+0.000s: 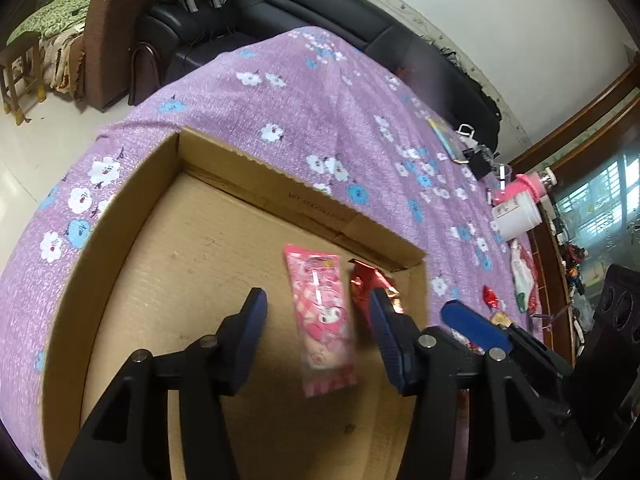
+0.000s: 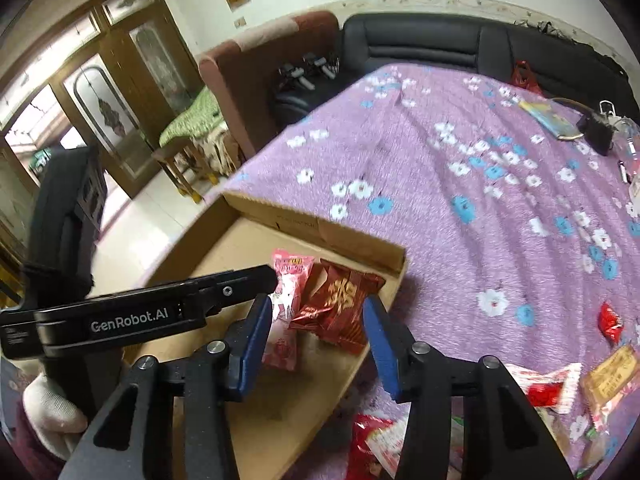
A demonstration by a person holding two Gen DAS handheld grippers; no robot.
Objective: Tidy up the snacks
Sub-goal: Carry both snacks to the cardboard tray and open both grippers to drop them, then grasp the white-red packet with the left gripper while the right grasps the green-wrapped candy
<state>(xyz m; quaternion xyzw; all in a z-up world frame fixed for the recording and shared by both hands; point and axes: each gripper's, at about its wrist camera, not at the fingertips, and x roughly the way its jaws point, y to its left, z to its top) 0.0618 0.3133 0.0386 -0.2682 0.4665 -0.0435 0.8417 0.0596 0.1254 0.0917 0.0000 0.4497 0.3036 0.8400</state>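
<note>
- Hovering over the cardboard box (image 1: 120,248), my left gripper (image 1: 316,312) gapes, gripping nothing; pink snack packet (image 1: 324,320) lies between its fingers, seemingly untouched.
- My right gripper (image 2: 316,320) gapes too, red snack packet (image 2: 340,304) just ahead inside the box.

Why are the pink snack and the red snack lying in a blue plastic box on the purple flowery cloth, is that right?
Almost. The pink snack and the red snack lie in a brown cardboard box, not a blue plastic one, on the purple flowery cloth. Both wrist views show it.
</note>
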